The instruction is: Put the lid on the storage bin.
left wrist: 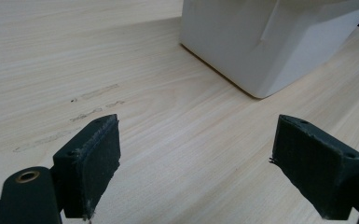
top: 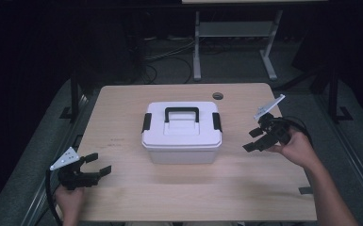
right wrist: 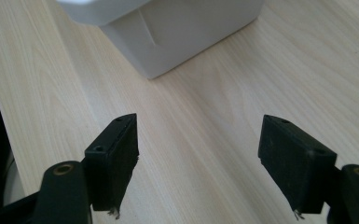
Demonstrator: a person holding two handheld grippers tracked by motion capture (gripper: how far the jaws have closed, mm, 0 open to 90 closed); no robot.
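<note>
Black padded jaws of the left tool [left wrist: 196, 158] are standing wide over pale wood-grain table [left wrist: 168, 130], gripping nothing; the right tool [right wrist: 198, 158] is likewise gaping, empty; between them the white plastic box [top: 182, 133] is sitting mid-table, its black handle [top: 182, 113] lying flat, its top cropped in both gripper views.

Lab or test room, dimly lit. Light wooden table [top: 122, 197] with cable grommet hole [top: 218, 96]; behind it a white metal desk frame [top: 235, 42], loose cables on floor [top: 169, 52], grey carpet.
</note>
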